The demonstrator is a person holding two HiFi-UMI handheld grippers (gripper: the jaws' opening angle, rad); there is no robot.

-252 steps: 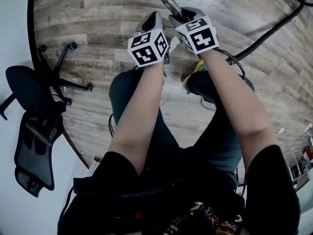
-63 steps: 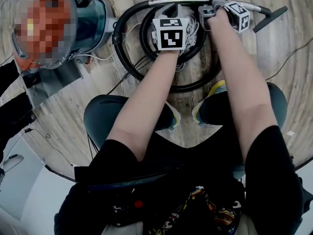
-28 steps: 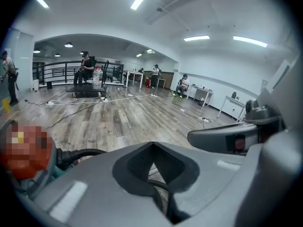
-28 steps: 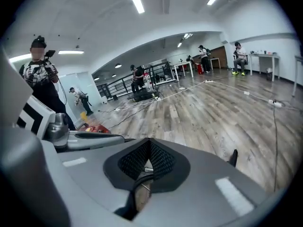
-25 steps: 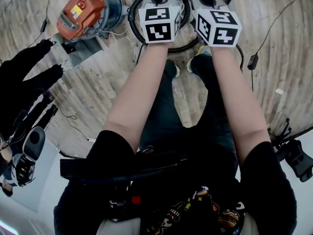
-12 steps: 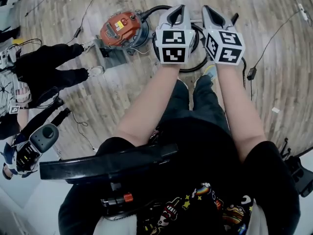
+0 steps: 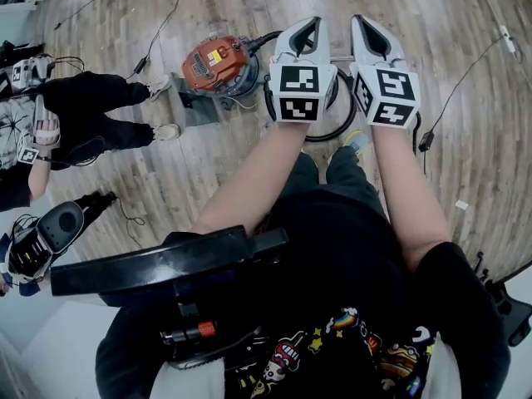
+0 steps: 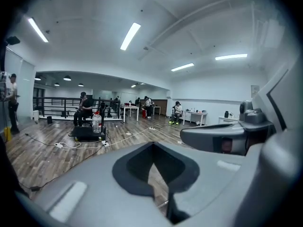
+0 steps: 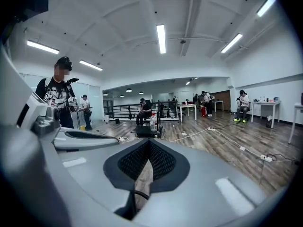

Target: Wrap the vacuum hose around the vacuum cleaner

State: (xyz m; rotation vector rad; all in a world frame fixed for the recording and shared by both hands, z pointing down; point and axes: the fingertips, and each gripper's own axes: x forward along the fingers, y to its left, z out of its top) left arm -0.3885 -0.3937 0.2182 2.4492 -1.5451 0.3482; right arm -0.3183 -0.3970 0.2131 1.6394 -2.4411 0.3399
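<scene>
Both tools up at chest height, side by side, pointing out across the room. Left tool (image 7: 306, 27): jaws together, nothing between them. Right tool (image 7: 364, 27): the same, closed and empty. The hose (image 7: 320, 139) lies in a loose coil just right of the vacuum cleaner (image 7: 214, 61), beside the canister rather than round it, partly hidden under my tools. My read is that the wrap is not finished. To do it well, I'd drop one tool, grip the hose squarely across its body near the free end, and lead each loop snug round the canister. The other tool can steady the canister, keeping clear of the thin cables nearby. Count: one vacuum cleaner, one hose, two tools, one bystander (image 7: 87, 115) close on my left.
</scene>
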